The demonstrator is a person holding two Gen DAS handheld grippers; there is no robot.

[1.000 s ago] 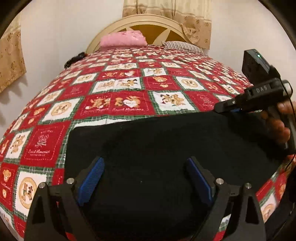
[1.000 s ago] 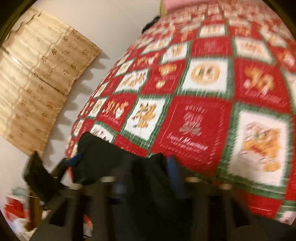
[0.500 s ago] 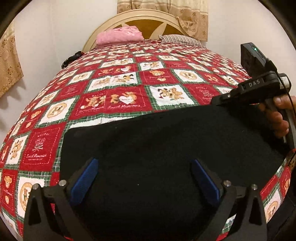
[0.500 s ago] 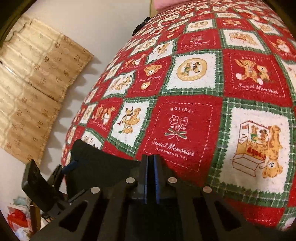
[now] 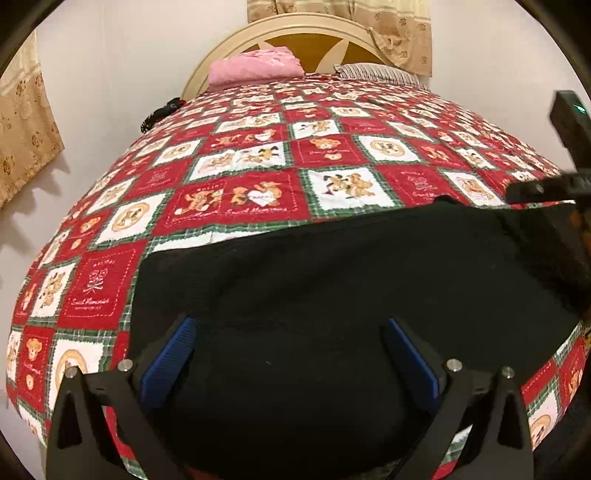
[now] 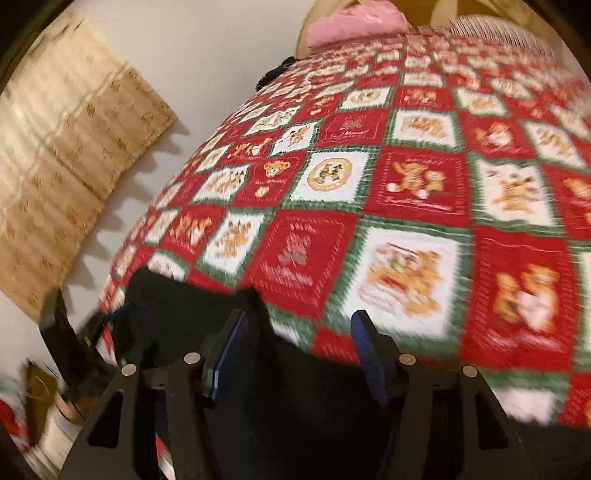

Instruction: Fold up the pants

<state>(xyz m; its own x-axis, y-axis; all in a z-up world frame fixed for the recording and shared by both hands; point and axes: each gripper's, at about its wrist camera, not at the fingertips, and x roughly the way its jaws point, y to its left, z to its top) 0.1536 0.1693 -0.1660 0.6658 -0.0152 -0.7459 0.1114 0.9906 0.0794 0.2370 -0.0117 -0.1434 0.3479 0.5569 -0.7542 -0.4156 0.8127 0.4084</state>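
Left tool (image 5: 288, 354) wide open over black pants (image 5: 332, 280), gripping nothing; right tool (image 6: 295, 350) opening, empty.

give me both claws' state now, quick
left claw: wide open over the pants, holding nothing
right claw: opening, pads off the pants, holding nothing

— What sort of room is this?
— A bedroom at home: a bed (image 5: 258, 177) under a red-and-green teddy-bear quilt, a cream arched headboard (image 5: 295, 29) at the far end.
— Anything else?
— A pink pillow (image 5: 255, 68) against it, patterned beige curtains (image 6: 74, 166) left and behind.
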